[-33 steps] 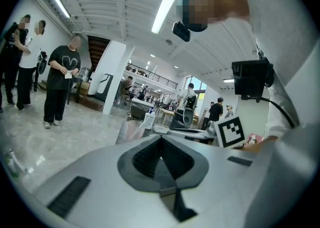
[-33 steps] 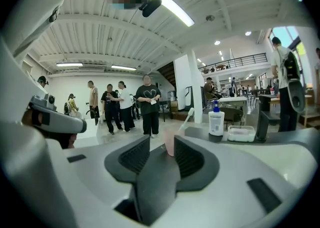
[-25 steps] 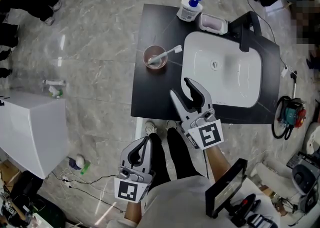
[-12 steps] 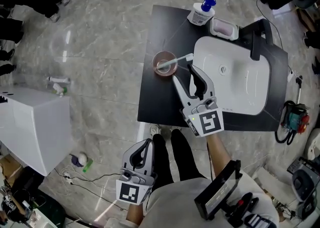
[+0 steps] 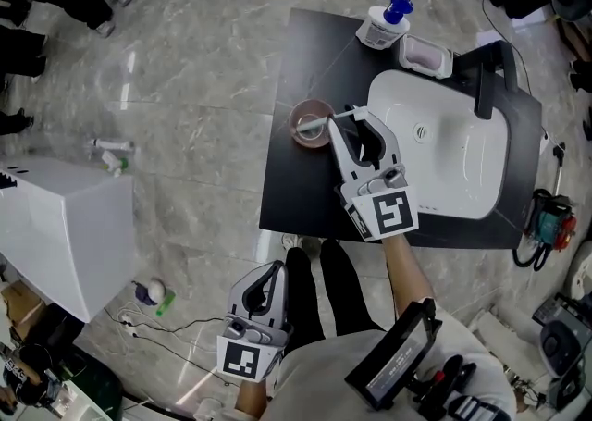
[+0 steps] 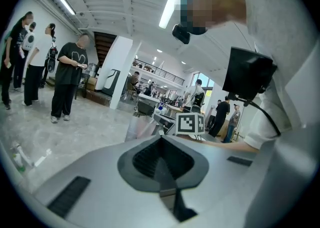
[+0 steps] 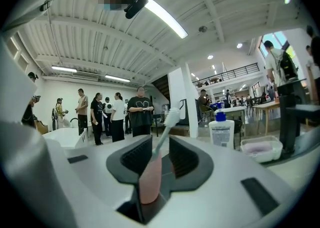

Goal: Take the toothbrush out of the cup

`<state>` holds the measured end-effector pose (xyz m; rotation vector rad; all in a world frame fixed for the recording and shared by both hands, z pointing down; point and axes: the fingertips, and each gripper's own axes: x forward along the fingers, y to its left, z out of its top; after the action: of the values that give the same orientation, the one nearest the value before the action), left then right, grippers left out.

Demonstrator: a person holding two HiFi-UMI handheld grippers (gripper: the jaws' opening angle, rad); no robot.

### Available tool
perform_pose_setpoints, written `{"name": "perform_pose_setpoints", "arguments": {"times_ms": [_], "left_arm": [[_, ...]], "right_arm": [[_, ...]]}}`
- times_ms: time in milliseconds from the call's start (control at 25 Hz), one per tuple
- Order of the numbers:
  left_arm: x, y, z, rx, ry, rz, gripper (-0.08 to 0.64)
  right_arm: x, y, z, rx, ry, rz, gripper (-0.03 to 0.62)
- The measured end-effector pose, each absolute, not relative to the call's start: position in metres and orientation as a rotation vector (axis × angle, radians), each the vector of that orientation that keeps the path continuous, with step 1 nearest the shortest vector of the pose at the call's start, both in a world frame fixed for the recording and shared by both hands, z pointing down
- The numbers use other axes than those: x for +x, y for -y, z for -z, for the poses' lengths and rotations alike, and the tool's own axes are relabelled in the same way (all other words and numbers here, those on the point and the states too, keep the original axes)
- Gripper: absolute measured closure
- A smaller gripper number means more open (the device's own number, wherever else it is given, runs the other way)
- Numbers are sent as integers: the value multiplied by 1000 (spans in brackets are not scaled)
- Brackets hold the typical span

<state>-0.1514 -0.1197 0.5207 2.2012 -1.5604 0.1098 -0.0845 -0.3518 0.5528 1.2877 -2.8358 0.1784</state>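
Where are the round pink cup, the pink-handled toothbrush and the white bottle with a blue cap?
Round pink cup [image 5: 296, 128], head view, its rim.
Pink-handled toothbrush [image 7: 150, 174], right gripper view, its handle.
White bottle with a blue cap [image 5: 380, 30], head view, its body.

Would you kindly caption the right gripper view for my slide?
Right claw closing around the pink-handled white-headed toothbrush, blue-capped white pump bottle beyond.

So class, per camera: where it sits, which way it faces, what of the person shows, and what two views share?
Head view: on the head, steeply down at the counter; legs, left hand-held gripper, right hand-held gripper show.
Left gripper view: on its gripper, toward bystanders; shut jaws, a sleeve show.
Right gripper view: on its gripper, level; closing jaws, toothbrush between.
Shared: toothbrush, head and right gripper views.
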Motion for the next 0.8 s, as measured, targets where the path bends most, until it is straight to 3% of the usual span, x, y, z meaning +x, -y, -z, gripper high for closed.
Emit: {"name": "perform_pose_setpoints", "arguments": {"times_ms": [40, 400, 800], "left_arm": [[-152, 119, -521, 2212, 1563, -112, 555], [-151, 116, -523, 2151, 1545, -118, 556], [-156, 111, -512, 2222, 1579, -111, 556]], "right_arm": [[-84, 352, -552, 1300, 2834, -174, 492], [-89, 347, -540, 1292, 2882, -181, 554], [-90, 339, -528, 1305, 2864, -104, 571]]}}
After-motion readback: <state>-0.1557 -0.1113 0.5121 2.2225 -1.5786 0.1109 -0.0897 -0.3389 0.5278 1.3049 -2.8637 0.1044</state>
